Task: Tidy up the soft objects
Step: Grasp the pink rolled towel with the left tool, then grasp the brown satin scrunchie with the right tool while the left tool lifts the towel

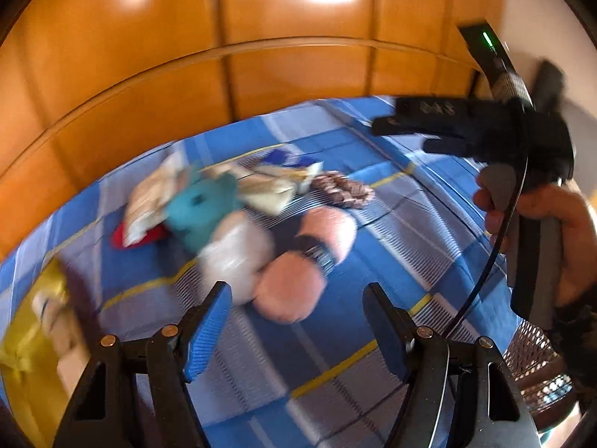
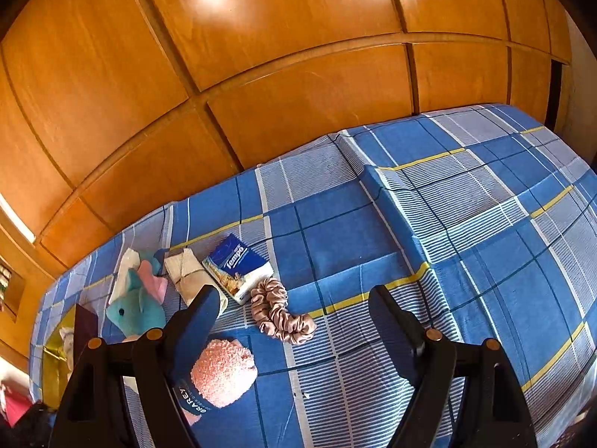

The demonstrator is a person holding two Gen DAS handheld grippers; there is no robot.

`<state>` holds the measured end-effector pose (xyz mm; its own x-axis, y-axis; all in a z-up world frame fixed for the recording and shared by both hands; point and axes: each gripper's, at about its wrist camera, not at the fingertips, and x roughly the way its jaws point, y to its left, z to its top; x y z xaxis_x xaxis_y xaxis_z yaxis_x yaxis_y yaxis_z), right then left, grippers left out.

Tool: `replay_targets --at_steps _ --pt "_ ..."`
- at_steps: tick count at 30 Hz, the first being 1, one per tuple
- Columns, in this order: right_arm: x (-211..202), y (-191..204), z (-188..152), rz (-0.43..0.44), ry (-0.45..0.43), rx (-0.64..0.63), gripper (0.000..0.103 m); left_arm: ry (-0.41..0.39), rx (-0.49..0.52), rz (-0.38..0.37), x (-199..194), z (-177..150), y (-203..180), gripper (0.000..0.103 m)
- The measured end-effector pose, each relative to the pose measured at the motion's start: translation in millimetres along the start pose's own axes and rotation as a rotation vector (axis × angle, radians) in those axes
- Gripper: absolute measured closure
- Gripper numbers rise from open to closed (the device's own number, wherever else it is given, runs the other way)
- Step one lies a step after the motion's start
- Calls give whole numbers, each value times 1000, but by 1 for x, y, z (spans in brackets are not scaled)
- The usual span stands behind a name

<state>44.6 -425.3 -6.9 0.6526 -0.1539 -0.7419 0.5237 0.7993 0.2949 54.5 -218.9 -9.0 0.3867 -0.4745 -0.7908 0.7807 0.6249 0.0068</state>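
Soft things lie in a pile on the blue plaid bedspread (image 2: 466, 224). They include a teal plush (image 2: 134, 310), a cream cloth bundle (image 2: 186, 272), a Tempo tissue pack (image 2: 238, 265), a pink scrunchie (image 2: 280, 313) and a pink fuzzy sock (image 2: 224, 373) with a dark band. My right gripper (image 2: 294, 321) is open above the sheet, with the sock under its left finger and nothing held. The left wrist view is blurred. In it my left gripper (image 1: 298, 332) is open just short of the pink socks (image 1: 306, 257) and teal plush (image 1: 201, 209). The right gripper (image 1: 403, 136) hovers at upper right.
Wooden wardrobe doors (image 2: 261, 74) rise directly behind the bed. A yellow bag (image 1: 33, 336) sits at the bed's left end beside a dark box (image 2: 86, 324). A mesh basket (image 1: 537, 354) stands low on the right. A hand (image 1: 559, 224) holds the right gripper's handle.
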Motion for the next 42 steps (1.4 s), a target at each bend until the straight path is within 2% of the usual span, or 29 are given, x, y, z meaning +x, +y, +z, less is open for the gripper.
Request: replay_targets --at_steps 3,11,12,14,15,17,20,24,27,30,32,35,42 --pt "-1 -8 2 5 0 36 20 25 69 -5 25 14 -13 30" --pt "-1 -26 6 28 15 132 20 120 143 42 84 28 -21 31" --pt "0 -26 6 28 17 135 20 124 149 42 89 29 -23 32" --pt "1 -26 6 33 23 136 20 136 164 47 97 29 -26 53" --pt "1 -25 6 34 25 135 20 134 169 67 97 27 -27 55" --pt "2 -24 6 32 26 129 20 107 157 64 92 24 -25 63" --pt "2 -24 6 31 28 125 20 72 114 48 72 19 -20 65" --pt "3 -23 6 29 35 117 20 14 44 24 34 2 -18 66" --pt "4 -21 5 27 38 107 20 16 3 7 17 -22 -14 66" --pt "6 -17 3 28 46 87 22 56 -59 1 14 -47 -7 66" --pt "9 -13 2 33 58 66 25 54 -76 10 14 -58 -5 66" --pt "16 -3 -2 34 88 9 31 54 -76 17 17 -59 -6 65" --pt "34 28 -11 12 170 -159 33 56 -128 -10 25 -61 1 64"
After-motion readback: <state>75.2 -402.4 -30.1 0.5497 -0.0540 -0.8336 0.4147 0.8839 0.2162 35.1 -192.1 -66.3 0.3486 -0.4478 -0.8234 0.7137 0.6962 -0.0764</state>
